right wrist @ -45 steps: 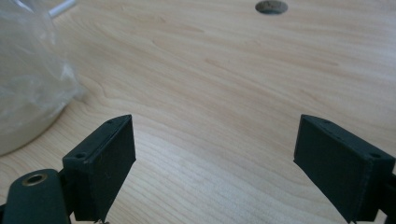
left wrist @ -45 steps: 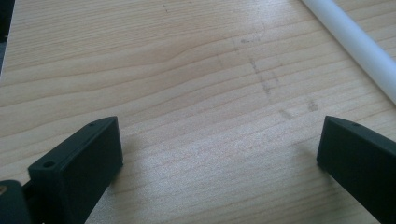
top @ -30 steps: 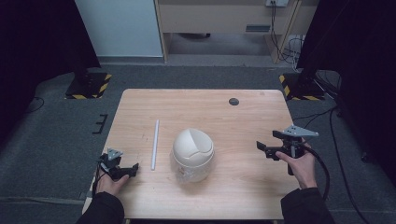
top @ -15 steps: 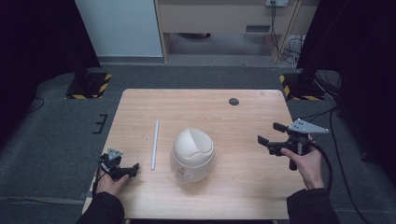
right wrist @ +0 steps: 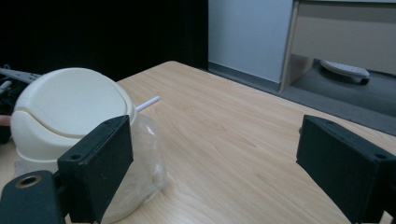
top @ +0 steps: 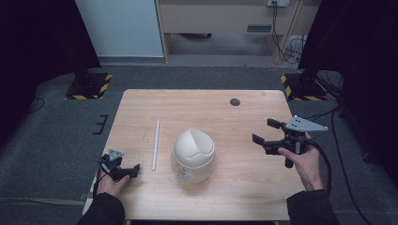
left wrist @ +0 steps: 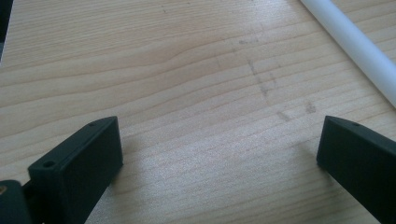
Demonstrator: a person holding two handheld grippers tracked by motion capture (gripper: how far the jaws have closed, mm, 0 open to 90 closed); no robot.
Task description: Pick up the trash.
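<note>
At mid-tabletop [top: 206, 105] the cream domed plastic bin [top: 194, 151] stands on crinkly clear film, where the released right tongs [top: 268, 136] might topple it, left tongs [top: 133, 170] gaping idle beside the white rod [top: 155, 144].

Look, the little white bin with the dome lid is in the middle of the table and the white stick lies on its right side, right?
Not quite. In the high view the white stick lies left of the little white bin, nearer the left tool.

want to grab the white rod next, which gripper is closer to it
Left. The left gripper sits low on the table just beside the near end of the white rod, jaws open. The right gripper is across the table, beyond the domed bin.
</note>
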